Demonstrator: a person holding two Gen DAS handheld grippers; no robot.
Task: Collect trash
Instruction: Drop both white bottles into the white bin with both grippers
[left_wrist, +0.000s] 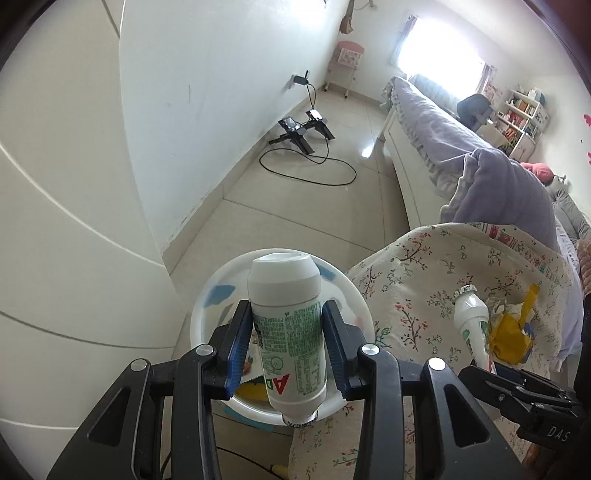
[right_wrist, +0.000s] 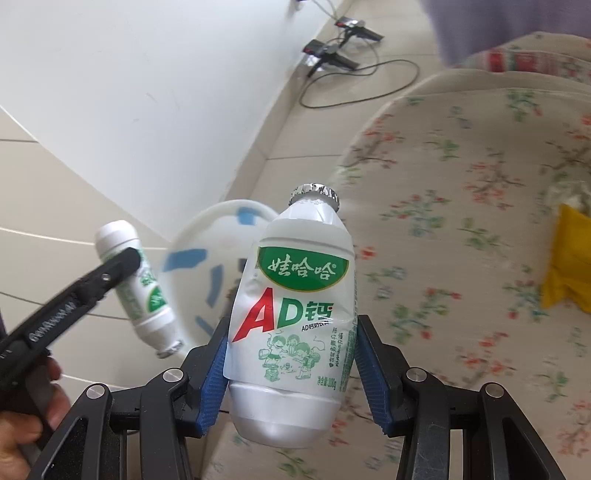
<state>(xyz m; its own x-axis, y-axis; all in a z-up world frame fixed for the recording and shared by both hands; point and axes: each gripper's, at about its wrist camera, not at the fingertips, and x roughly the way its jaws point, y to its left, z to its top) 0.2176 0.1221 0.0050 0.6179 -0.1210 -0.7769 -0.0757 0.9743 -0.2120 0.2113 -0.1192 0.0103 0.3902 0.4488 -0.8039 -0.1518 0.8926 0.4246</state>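
Above the white bin (left_wrist: 207, 295) on the floor, the left gripper (left_wrist: 286, 343) has its blue-padded fingers (left_wrist: 238, 343) closed part-way on a small white drink bottle (left_wrist: 288, 332), held upside down with its foil cap pointing back at the camera. Right of the bin, over the edge of the flowered bedspread (left_wrist: 413, 280), the right gripper (right_wrist: 290, 373) clamps a second bottle (right_wrist: 295, 314), cap up and label creased, its fingers (right_wrist: 212, 384) about half apart. Further right of the bin, a crumpled yellow wrapper (left_wrist: 511, 332) lies on the bedspread beside what may be scrunched paper; the blur there leaves this unsure. A hand (right_wrist: 26, 413) grips the left tool's handle.
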